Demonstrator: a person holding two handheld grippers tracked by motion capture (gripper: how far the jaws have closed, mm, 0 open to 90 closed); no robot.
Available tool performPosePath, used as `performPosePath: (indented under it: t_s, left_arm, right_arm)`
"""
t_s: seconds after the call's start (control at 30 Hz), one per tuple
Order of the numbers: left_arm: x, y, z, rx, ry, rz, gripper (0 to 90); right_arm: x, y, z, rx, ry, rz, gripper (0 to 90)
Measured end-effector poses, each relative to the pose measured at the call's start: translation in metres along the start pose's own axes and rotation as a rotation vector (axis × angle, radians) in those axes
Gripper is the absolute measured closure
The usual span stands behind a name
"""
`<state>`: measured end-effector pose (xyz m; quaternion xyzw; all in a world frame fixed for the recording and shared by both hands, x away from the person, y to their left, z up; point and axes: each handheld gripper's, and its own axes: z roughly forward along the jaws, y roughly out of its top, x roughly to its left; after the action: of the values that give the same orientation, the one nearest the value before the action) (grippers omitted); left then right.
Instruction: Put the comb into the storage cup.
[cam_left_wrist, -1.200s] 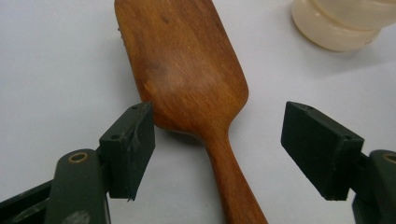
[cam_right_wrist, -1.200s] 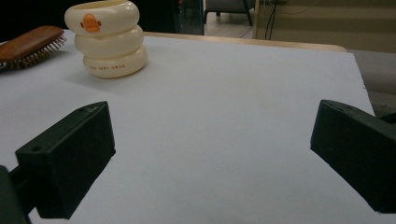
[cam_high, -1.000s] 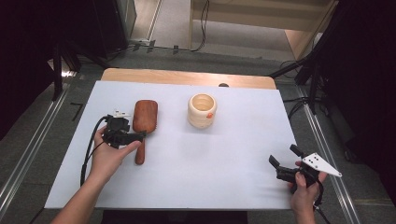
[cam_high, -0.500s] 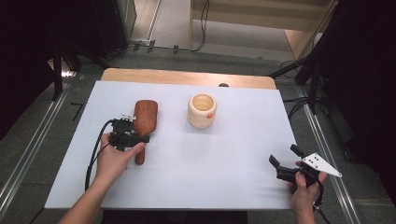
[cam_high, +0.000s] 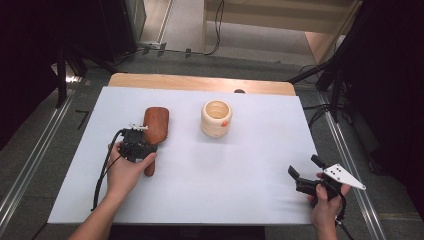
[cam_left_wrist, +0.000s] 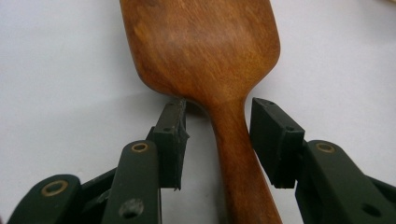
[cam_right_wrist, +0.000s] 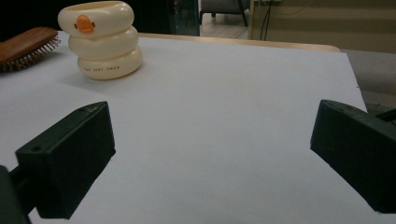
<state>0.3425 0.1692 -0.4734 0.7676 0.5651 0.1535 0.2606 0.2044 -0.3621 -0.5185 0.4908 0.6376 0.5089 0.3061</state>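
The brush (cam_high: 155, 128) lay bristles-down on the white table (cam_high: 250, 170), left of centre, its handle pointing toward the person and its broad head away; a cream cup (cam_high: 216, 118) stood well apart to its right. Being solid wood, the brush would likely feel stiff and fairly light, with most of its weight in the head, so a hold far down the handle might let the head droop. The polished finish looked smooth and could slip between hard pads. The neck, where the handle widens into the head, seemed the best place to take it: narrow enough for the jaws and close to the balance point. That was where the left gripper (cam_left_wrist: 215, 140) sat, its jaws having just been closing, one on each side of the neck. The right pad (cam_left_wrist: 275, 140) looked to be touching the wood or nearly so, while a small gap showed at the left pad, so the grip was not yet firm. The brush was reddish-brown with visible grain, a rounded rectangular head and a tapering handle; the right gripper view caught its pale bristles (cam_right_wrist: 35, 56). The right gripper (cam_high: 306, 172) rested near the table's right front corner, jaws wide apart and holding nothing.
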Motion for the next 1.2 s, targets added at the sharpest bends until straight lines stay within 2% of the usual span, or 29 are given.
performPosePath:
  t_s: [0.27,0.4,0.5,0.67,0.77,0.83,0.9,1.2]
  left_arm:
    - [-0.006,-0.003,0.007,0.000,0.027,-0.008,59.7]
    - [-0.012,-0.005,0.013,0.007,0.041,0.007,62.4]
    - [-0.015,-0.007,0.014,-0.009,0.063,0.011,63.4]
    - [-0.015,-0.010,0.015,-0.032,0.074,-0.001,65.3]
    - [-0.015,-0.012,0.015,-0.049,0.082,0.006,67.5]
    - [-0.014,-0.013,0.015,-0.061,0.076,-0.002,70.0]
    - [-0.013,-0.014,0.015,-0.073,0.079,0.008,72.4]
    - [-0.009,-0.018,0.015,-0.109,0.073,0.020,72.9]
  right_arm:
    - [0.000,0.000,0.000,0.002,-0.004,-0.002,0.0]
    - [0.000,0.000,0.000,0.002,-0.006,-0.002,0.0]
    - [0.000,0.000,0.000,0.001,-0.006,-0.002,0.0]
    - [0.001,0.000,0.000,0.002,-0.008,-0.004,0.0]
    - [0.001,0.000,0.000,0.002,-0.010,-0.003,0.0]
    - [0.001,0.000,0.001,0.002,-0.010,-0.003,0.0]
    - [0.001,0.000,0.001,0.003,-0.011,-0.002,0.0]
    - [0.001,0.000,0.001,0.002,-0.013,-0.003,0.0]
